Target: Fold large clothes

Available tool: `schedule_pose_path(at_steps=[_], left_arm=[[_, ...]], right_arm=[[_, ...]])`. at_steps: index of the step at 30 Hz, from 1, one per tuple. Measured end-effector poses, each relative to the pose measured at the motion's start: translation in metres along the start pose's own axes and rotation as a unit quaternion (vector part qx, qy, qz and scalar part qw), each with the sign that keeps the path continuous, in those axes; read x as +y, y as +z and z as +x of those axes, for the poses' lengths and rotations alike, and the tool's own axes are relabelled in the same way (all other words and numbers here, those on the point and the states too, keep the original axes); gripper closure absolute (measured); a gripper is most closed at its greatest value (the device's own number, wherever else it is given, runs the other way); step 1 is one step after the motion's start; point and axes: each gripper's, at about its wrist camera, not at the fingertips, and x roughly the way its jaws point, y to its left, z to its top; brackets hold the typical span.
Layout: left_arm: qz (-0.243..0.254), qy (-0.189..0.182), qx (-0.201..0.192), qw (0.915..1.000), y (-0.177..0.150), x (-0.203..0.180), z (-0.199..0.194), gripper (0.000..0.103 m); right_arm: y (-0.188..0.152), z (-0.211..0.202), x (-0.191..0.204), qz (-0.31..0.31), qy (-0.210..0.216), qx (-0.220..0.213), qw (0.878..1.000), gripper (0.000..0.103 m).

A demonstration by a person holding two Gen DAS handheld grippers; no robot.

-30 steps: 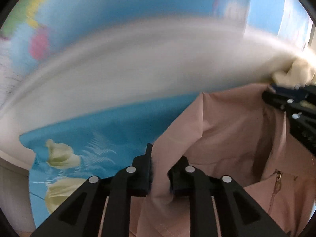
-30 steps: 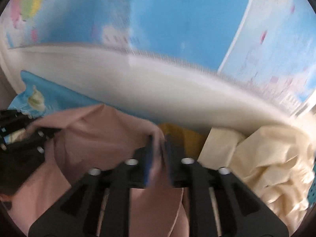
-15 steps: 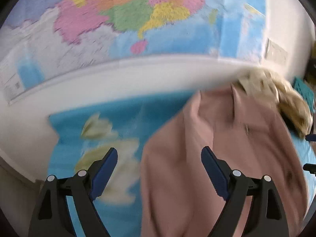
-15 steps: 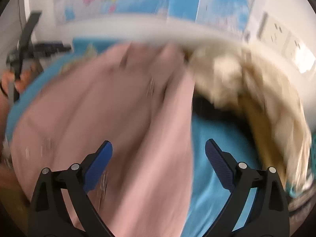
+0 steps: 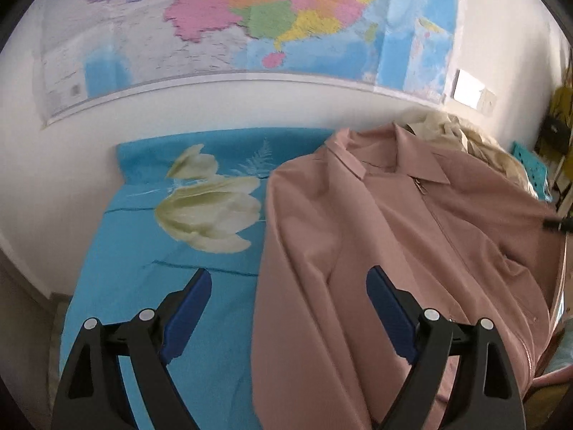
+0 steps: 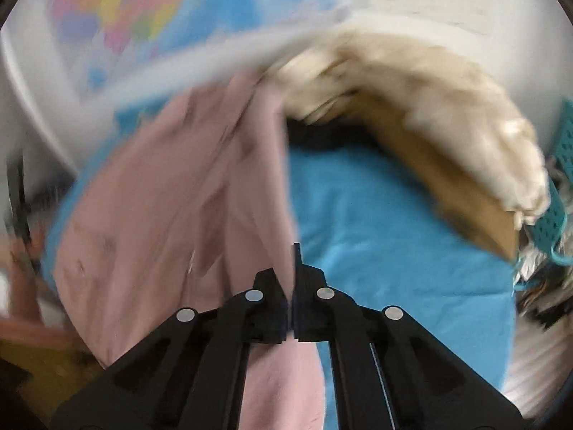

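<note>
A large pink zip jacket lies front up on the bed, its collar toward the wall. My left gripper hovers open above the jacket's left edge, its blue pads wide apart with nothing pressed between them. In the blurred right wrist view the jacket fills the left half. My right gripper is shut there, with the jacket's right edge running in between its fingers. A dark tip of the right gripper shows at the far right of the left wrist view.
A blue flowered sheet covers the bed. Cream clothes are piled over a brown item at the back right. A teal basket stands beyond. A map hangs on the white wall.
Both grippers let go of the jacket near the wall and drew back toward the near side. The jacket now lies flat. The left stayed open; the right shut on the jacket's right edge.
</note>
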Motion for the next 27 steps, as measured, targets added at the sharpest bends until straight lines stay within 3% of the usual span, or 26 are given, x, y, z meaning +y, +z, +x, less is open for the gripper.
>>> schedule_pose_path(at_steps=[3,5,7,11,13,14,16,17,18,19,21,24,27], left_arm=[[-0.017,0.000,0.007,0.9998,-0.010,0.011,-0.006,0.017],[-0.030,-0.001,0.020,0.9994,-0.018,0.016,-0.004,0.017],[-0.040,-0.004,0.039,0.9985,-0.030,0.019,-0.001,0.017],[-0.046,-0.020,0.062,0.9968,-0.046,0.018,0.001,0.015],[-0.050,-0.047,0.072,0.9950,-0.054,0.014,0.002,0.010],[-0.045,-0.056,0.080,0.9942,-0.058,0.009,0.003,0.010],[-0.036,-0.060,0.085,0.9939,-0.063,0.002,0.004,0.010],[-0.029,-0.062,0.087,0.9939,-0.066,-0.002,0.005,0.014],[-0.015,-0.058,0.089,0.9942,-0.069,-0.008,0.007,0.032],[-0.007,-0.052,0.101,0.9935,-0.072,-0.011,0.011,0.044],[-0.018,-0.048,0.128,0.9905,-0.077,-0.007,0.021,0.095],[-0.049,-0.048,0.117,0.9907,-0.074,0.006,0.013,0.099],[-0.067,-0.022,0.075,0.9947,-0.048,0.029,-0.021,0.099]], right_arm=[[0.024,-0.009,-0.041,0.014,-0.057,-0.017,0.998,0.101],[0.033,0.006,-0.070,0.022,-0.082,0.001,0.996,0.100],[0.036,0.039,-0.085,0.035,-0.127,0.022,0.991,0.099],[0.024,0.100,-0.101,0.045,-0.154,0.076,0.984,0.096],[0.011,0.117,-0.099,0.044,-0.170,0.096,0.980,0.073],[0.008,0.120,-0.098,0.043,-0.182,0.097,0.977,0.056],[0.002,0.112,-0.091,0.042,-0.188,0.078,0.978,0.053],[0.000,0.107,-0.089,0.046,-0.180,0.071,0.980,0.052],[-0.002,0.098,-0.084,0.052,-0.170,0.058,0.982,0.046],[-0.005,0.087,-0.079,0.058,-0.159,0.043,0.985,0.042],[-0.010,0.069,-0.067,0.061,-0.138,0.018,0.988,0.038],[-0.011,0.050,-0.043,0.051,-0.094,-0.012,0.994,0.038],[-0.016,0.032,-0.010,0.026,-0.035,-0.028,0.999,0.038]])
